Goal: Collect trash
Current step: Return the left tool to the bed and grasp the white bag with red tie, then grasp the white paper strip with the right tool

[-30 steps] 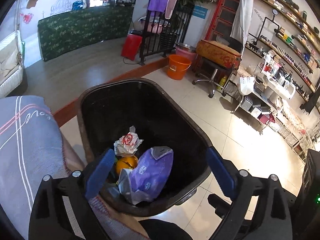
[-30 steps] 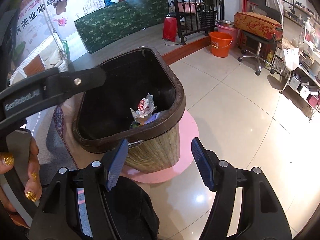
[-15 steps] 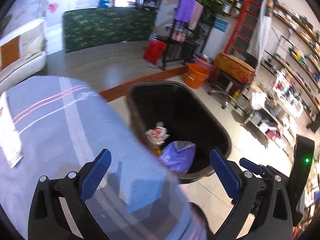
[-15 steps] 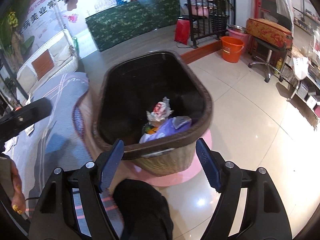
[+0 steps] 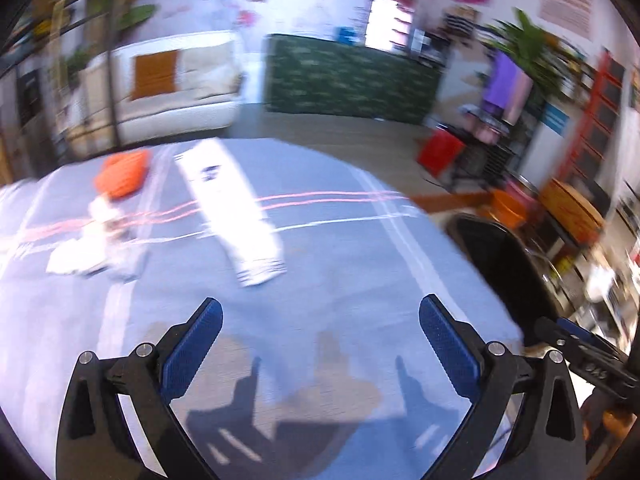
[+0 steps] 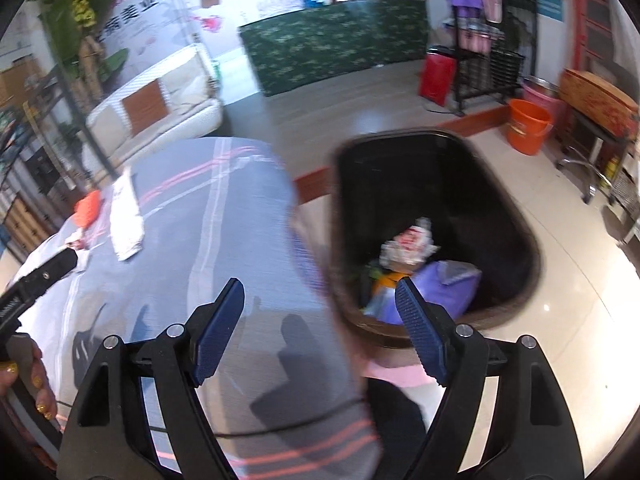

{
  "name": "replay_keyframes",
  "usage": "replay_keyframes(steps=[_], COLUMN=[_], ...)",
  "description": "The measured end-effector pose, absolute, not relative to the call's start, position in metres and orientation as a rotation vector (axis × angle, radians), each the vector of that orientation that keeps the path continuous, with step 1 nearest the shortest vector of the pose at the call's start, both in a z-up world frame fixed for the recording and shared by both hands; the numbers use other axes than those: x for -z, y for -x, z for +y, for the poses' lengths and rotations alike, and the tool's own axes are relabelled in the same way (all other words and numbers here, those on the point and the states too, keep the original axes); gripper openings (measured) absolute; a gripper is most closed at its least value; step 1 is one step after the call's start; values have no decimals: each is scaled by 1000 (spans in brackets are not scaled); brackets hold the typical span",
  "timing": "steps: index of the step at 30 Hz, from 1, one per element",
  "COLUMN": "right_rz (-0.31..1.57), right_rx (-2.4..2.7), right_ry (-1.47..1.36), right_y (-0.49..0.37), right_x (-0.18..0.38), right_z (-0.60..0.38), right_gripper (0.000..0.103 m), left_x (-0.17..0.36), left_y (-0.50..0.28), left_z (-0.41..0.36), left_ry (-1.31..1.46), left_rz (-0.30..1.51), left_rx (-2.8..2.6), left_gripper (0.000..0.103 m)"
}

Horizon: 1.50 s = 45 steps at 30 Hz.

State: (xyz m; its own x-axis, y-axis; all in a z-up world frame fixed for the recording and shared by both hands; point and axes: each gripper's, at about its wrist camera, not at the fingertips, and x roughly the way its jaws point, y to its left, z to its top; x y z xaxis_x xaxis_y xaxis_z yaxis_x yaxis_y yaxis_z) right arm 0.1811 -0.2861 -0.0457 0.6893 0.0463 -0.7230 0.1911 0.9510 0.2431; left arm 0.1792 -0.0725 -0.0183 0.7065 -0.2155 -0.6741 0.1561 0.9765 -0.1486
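My left gripper (image 5: 320, 344) points down at a slant over the table (image 5: 340, 280), fingers spread wide, nothing between them. Frame is motion-blurred. Ahead of it on the grey striped cloth: a long white wrapper (image 5: 232, 208) lying flat, an orange packet (image 5: 122, 174) farther back left, and crumpled white scraps (image 5: 96, 248) at the left; blur hides what they are exactly. The bin (image 5: 504, 264) shows only as a dark rim at the table's right edge.

My right gripper (image 6: 320, 320) also tilts down, straddling the table edge: left finger over the cloth, right finger over the bin (image 6: 432, 220). Its jaws are opening, nothing between them. Inside the bin sit a purple bag (image 6: 440, 288), a crumpled red-and-white wrapper (image 6: 408, 244) and something orange (image 6: 386, 280) beneath.

In the right view, the left gripper's black frame pokes in at the left edge, with the hand (image 6: 32, 380) holding it below.
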Motion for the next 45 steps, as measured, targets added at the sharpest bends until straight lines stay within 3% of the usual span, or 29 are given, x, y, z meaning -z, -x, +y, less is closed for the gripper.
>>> replay_keyframes(steps=[14, 18, 29, 31, 33, 38, 45], right_rz=[857, 871, 924, 934, 934, 932, 958], right_rx=[-240, -280, -285, -286, -288, -296, -314], right_ry=[-111, -59, -62, -66, -61, -29, 56], right_y=[-245, -259, -281, -286, -292, -314, -354], right_x=[31, 32, 49, 51, 50, 52, 62], right_z=[-138, -109, -91, -91, -89, -77, -46], right_gripper=[78, 78, 78, 78, 78, 78, 78], left_x=[20, 23, 46, 53, 58, 54, 23], left_y=[-190, -212, -274, -281, -284, -270, -233], left_z=[76, 94, 79, 80, 81, 84, 79], left_ry=[172, 230, 223, 222, 232, 234, 258], left_rz=[765, 790, 876, 891, 908, 877, 761], left_rx=[-48, -32, 21, 12, 16, 20, 59], left_gripper=[93, 78, 53, 41, 20, 11, 10])
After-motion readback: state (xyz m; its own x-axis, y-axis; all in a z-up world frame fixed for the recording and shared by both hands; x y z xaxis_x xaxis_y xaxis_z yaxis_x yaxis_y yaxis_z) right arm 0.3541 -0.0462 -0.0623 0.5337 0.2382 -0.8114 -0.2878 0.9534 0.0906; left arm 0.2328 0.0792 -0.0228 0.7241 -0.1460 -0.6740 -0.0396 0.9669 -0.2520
